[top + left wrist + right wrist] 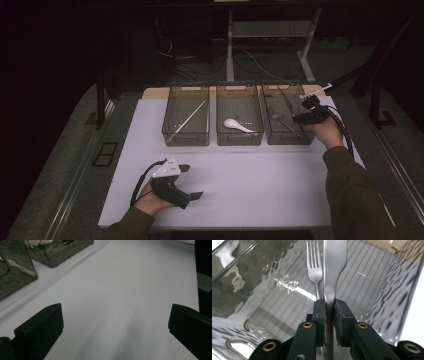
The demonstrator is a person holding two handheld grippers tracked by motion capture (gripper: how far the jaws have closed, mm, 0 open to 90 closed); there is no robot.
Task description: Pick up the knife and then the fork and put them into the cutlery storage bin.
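Three clear bins are standing in a row on the white table. The right gripper is clamping a knife over the right bin, beside one fork lying inside. The middle bin is holding one white spoon; the left bin is holding what is probably a chopstick. The left gripper is resting wide apart, empty.

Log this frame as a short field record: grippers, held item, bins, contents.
left gripper: open, holds nothing, low over the table
right gripper: shut on knife, over the right bin
right bin contents: fork lying beside the held knife
middle bin: white spoon
left bin: chopsticks
bins: three clear ones in a row at the table's far side
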